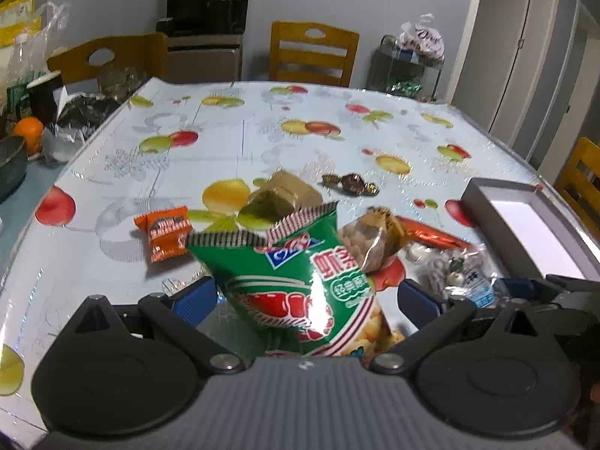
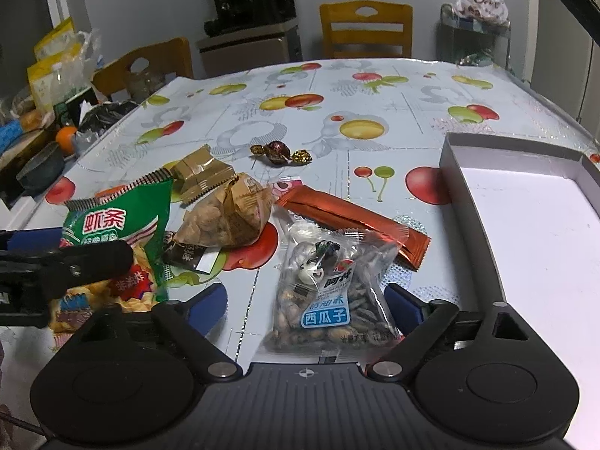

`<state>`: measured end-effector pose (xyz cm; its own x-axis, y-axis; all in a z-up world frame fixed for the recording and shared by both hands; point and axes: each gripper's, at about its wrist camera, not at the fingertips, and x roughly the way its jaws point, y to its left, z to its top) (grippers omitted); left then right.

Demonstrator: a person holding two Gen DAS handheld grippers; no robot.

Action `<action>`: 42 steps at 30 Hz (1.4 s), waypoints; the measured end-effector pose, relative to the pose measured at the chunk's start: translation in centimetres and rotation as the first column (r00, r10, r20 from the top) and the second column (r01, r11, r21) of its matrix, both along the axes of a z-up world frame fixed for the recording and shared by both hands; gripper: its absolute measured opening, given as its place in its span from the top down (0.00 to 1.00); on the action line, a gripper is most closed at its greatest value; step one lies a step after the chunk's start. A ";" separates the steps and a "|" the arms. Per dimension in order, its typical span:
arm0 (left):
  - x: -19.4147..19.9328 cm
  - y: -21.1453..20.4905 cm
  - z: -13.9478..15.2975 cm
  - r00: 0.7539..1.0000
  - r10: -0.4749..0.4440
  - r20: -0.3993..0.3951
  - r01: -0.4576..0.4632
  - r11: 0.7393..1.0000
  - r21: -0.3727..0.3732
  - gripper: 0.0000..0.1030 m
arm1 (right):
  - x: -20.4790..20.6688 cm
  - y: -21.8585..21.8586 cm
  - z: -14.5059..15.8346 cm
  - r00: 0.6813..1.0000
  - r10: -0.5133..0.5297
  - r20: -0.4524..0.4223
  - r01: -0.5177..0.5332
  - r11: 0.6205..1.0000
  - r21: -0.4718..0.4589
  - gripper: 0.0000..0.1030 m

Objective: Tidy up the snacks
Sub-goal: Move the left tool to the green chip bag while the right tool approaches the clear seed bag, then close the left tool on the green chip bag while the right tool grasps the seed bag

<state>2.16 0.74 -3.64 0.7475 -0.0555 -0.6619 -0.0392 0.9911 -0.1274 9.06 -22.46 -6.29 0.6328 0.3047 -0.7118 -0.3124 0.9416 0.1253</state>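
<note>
Left gripper [image 1: 305,298]: jaws wide apart, green shrimp-stick bag [image 1: 296,281] standing between them; neither blue pad visibly presses it, though the pad faces are partly hidden. Right gripper [image 2: 305,305]: jaws apart, straddling the clear melon-seed packet [image 2: 330,292] lying on the desk [image 2: 375,86]; right pad touches or nearly touches its edge, contact unclear. Both grippers angle downward over the desk. The grey box [image 2: 525,225] sits open to the right, cut off by the frame edge.

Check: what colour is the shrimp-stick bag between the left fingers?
Green shrimp-stick bag, red-and-white trim; clearest in the left wrist view.
</note>
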 end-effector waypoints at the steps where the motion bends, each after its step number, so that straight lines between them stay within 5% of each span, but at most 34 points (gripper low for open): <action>1: 0.2 0.1 -0.3 1.000 0.005 -0.007 -0.005 1.000 0.000 0.00 | 0.0 0.1 -0.1 1.000 0.001 0.003 -0.001 1.000 -0.007 0.13; 11: 0.5 1.0 -1.6 1.000 0.020 -0.024 -0.020 1.000 -0.018 0.00 | -0.3 0.7 -0.7 0.997 0.020 0.079 -0.012 0.996 -0.091 0.36; 21: -0.3 0.8 -1.6 0.998 -0.055 0.026 0.054 0.999 0.006 0.09 | -0.5 0.2 -0.6 0.995 0.026 0.096 -0.021 0.998 -0.057 0.41; 42: -1.3 0.2 -2.3 0.988 -0.095 0.121 0.086 0.993 0.077 0.09 | -1.2 -0.4 -0.5 0.995 0.031 0.096 -0.029 0.999 -0.017 0.42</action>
